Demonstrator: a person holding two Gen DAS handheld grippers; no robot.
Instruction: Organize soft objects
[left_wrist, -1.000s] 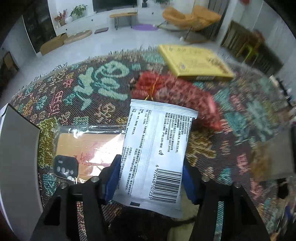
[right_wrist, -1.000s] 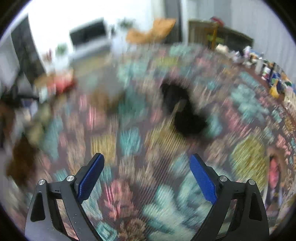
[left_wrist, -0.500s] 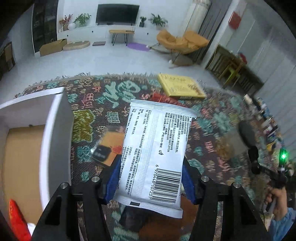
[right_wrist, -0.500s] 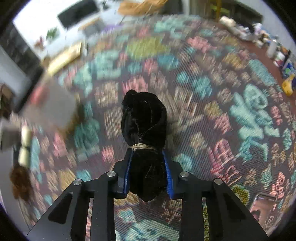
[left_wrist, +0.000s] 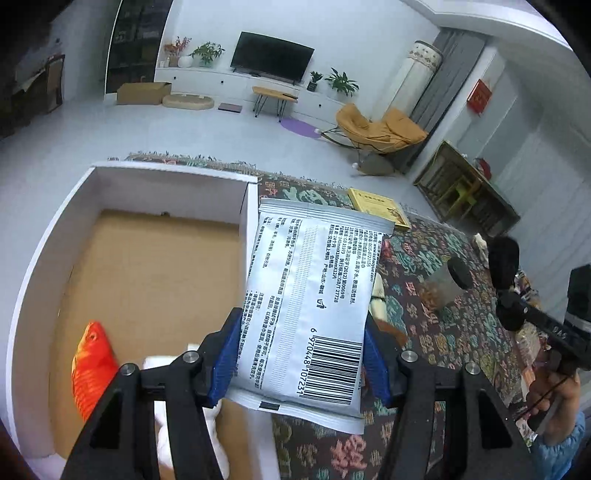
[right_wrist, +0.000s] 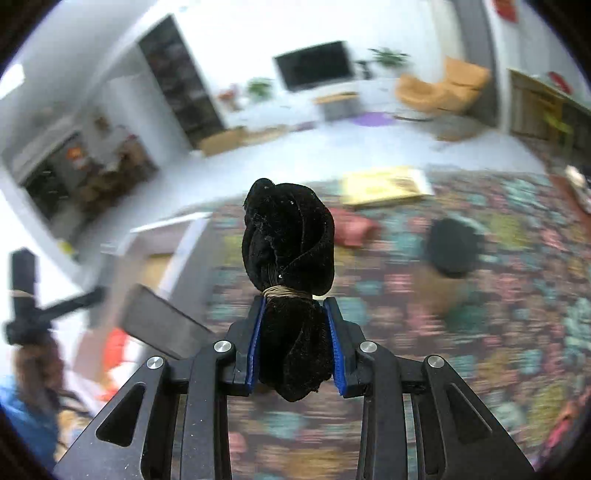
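My left gripper (left_wrist: 301, 345) is shut on a white wipes packet (left_wrist: 314, 295) with a barcode, held over the right wall of a white box (left_wrist: 66, 229) with a cardboard floor. An orange-red soft fish (left_wrist: 92, 365) and something white (left_wrist: 173, 369) lie inside the box near its front. My right gripper (right_wrist: 293, 341) is shut on a black velvet bundle (right_wrist: 290, 236) tied with a tan band, raised above the patterned cloth. The right gripper (left_wrist: 517, 295) with the bundle also shows at the right edge of the left wrist view.
A patterned woven cloth (left_wrist: 424, 291) covers the table. A yellow flat box (right_wrist: 384, 184) lies at its far edge, a red soft item (right_wrist: 354, 229) and a black object (right_wrist: 454, 247) near the middle. The white box (right_wrist: 173, 236) stands to the left. A person's sleeve (left_wrist: 561, 443) is at right.
My left gripper carried the packet left and up, from over the cloth to the white box. My right gripper went from open and empty to shut on the black bundle, then lifted it.
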